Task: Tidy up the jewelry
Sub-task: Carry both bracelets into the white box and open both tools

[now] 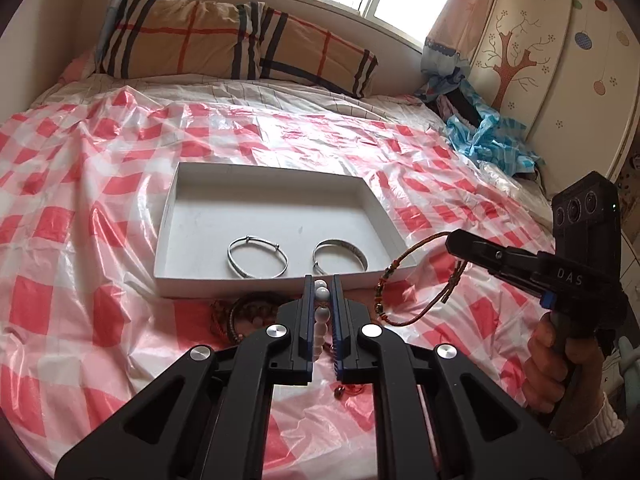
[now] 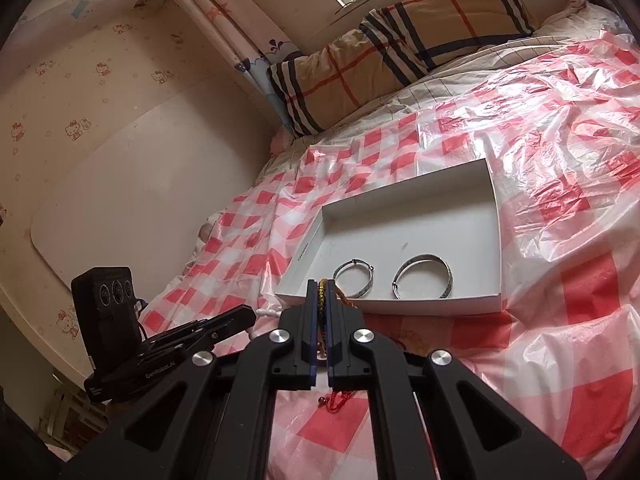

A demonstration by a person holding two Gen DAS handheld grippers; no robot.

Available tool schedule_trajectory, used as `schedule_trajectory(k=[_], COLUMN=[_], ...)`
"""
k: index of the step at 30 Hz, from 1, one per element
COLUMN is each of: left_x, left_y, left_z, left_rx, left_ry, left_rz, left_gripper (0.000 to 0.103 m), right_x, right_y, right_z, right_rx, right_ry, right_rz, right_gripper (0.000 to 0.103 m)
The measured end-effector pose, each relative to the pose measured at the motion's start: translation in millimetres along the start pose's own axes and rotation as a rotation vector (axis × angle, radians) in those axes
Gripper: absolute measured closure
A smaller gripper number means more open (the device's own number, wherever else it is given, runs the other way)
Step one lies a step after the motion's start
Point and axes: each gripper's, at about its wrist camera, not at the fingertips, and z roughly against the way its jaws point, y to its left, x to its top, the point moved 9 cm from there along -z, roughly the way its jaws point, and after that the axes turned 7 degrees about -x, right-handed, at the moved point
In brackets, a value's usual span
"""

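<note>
A white open box [image 1: 200,200] [image 2: 496,240] lies on the bed with two silver bangles inside, one thin [image 1: 258,257] [image 2: 354,276] and one wide [image 1: 339,256] [image 2: 422,276]. My left gripper [image 1: 322,292] is shut on a white bead bracelet [image 1: 322,312], just in front of the box's near wall. My right gripper [image 2: 321,290] is shut on a red and yellow braided cord bracelet [image 2: 321,292], whose loop hangs over the box's right corner in the left wrist view [image 1: 416,280]. A brown bead bracelet [image 1: 252,312] lies on the sheet under my left gripper.
A red-and-white checked plastic sheet [image 1: 80,200] [image 2: 560,160] covers the bed. A plaid pillow [image 1: 224,40] [image 2: 400,52] lies at the head. Blue crumpled cloth [image 1: 488,136] sits by the wardrobe [image 1: 560,60]. A red tassel charm [image 2: 340,400] lies under my right gripper.
</note>
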Motion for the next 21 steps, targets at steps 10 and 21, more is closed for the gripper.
schedule_trajectory(k=[10,21], left_x=[33.3,40.0], left_y=[-3.7,11.4], left_z=[-29.0,-56.3], left_rx=[-0.015,0.015], left_ry=[-0.044,-0.049], left_rz=[0.006,0.027], left_gripper=[0.096,0.096], right_x=[24.7,35.0], right_y=[-6.9,-7.7], right_z=[-27.8,-56.5], right_rx=[-0.012,-0.001], right_ry=[-0.032,-0.034], right_rz=[-0.015,-0.023], right_gripper=[0.099,0.099])
